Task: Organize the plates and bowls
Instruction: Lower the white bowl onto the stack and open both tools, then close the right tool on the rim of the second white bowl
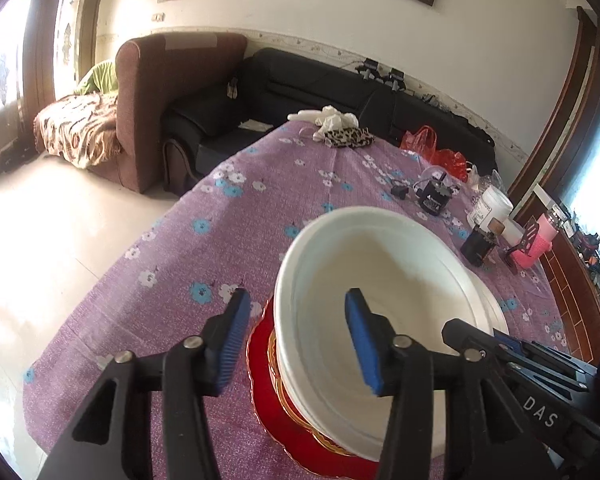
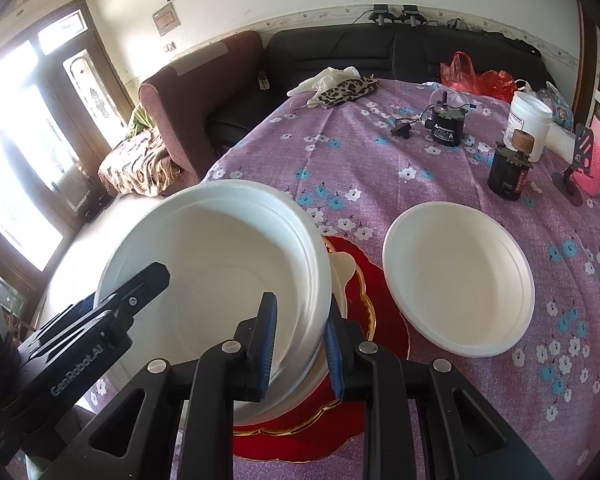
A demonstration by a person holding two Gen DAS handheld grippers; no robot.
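A stack of white bowls [image 1: 396, 280] [image 2: 220, 256] sits tilted over a red gold-rimmed plate [image 1: 268, 404] [image 2: 384, 280] on the purple flowered tablecloth. My left gripper [image 1: 296, 340] is open, with its pads on either side of the near-left rim of the top bowl. My right gripper [image 2: 300, 344] is shut on the right rim of the top white bowl, one pad inside and one outside. It shows in the left wrist view [image 1: 500, 344] too. A separate white bowl [image 2: 458, 276] lies on the cloth to the right of the stack.
At the table's far right stand a black motor [image 2: 446, 128], a white jar [image 2: 530, 124], a dark bottle [image 2: 508, 176] and a pink cup [image 2: 596, 160]. A leopard pouch [image 2: 348, 90] and red bag [image 2: 476, 74] lie at the far edge. Sofas stand beyond.
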